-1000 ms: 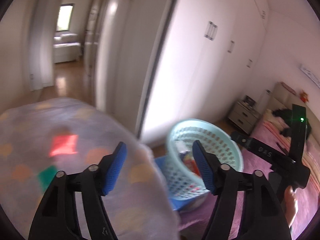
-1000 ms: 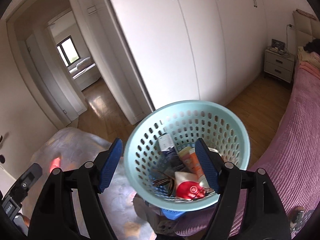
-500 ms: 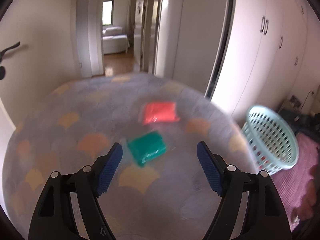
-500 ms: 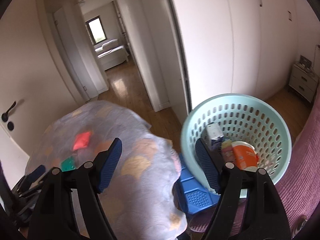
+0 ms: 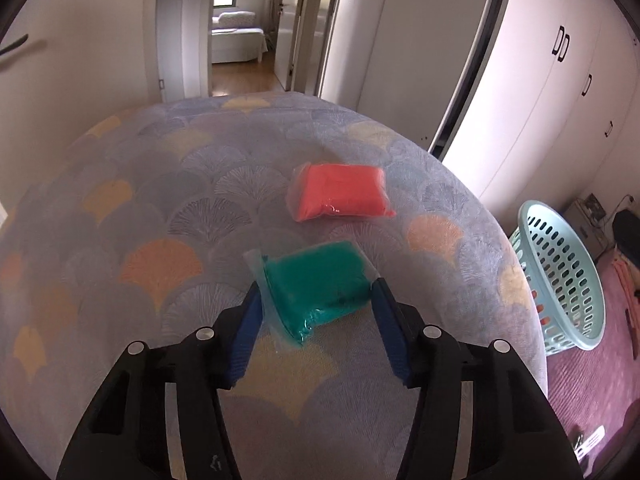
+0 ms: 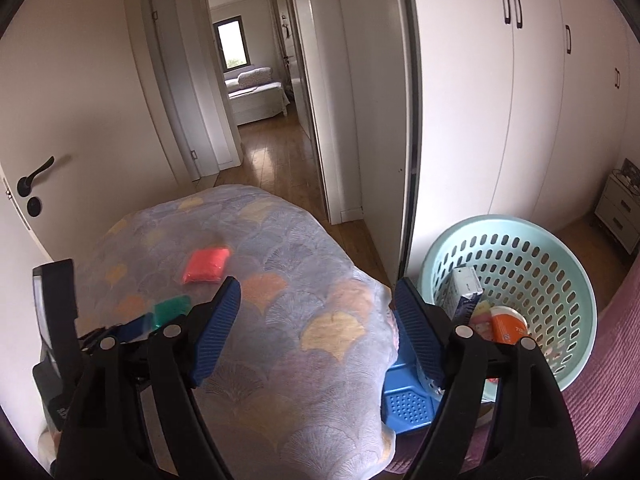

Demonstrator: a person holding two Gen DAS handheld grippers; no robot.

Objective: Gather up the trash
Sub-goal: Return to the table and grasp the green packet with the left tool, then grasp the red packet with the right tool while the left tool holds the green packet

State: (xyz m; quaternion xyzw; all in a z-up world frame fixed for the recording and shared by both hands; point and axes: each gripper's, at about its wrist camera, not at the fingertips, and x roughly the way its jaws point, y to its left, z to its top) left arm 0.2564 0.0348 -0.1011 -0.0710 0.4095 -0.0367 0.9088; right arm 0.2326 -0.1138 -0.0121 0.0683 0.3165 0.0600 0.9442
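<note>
A green packet [image 5: 320,284] in clear wrap lies on the round table's patterned cloth [image 5: 160,200]. My left gripper [image 5: 316,284] is down over it, one blue pad at each side of the packet. Its jaws are closing and the packet still rests flat on the cloth. Just beyond lies a red packet [image 5: 340,196]. The right wrist view shows both the green packet [image 6: 172,308] and the red packet [image 6: 206,266]. My right gripper [image 6: 318,282] hovers over the table's near edge, jaws opening, nothing between them. A pale blue basket [image 6: 508,220] holding trash stands to the right.
White wardrobe doors [image 6: 520,120] run behind the basket [image 5: 560,276]. A blue plastic stool [image 6: 404,404] sits under the basket beside a pink bed [image 6: 600,380]. A door with a black handle [image 6: 36,176] is at the left, an open doorway beyond the table.
My left gripper swung from the basket to the table, sank over the green packet and narrowed around it. My right gripper turned left, away from above the basket toward the table.
</note>
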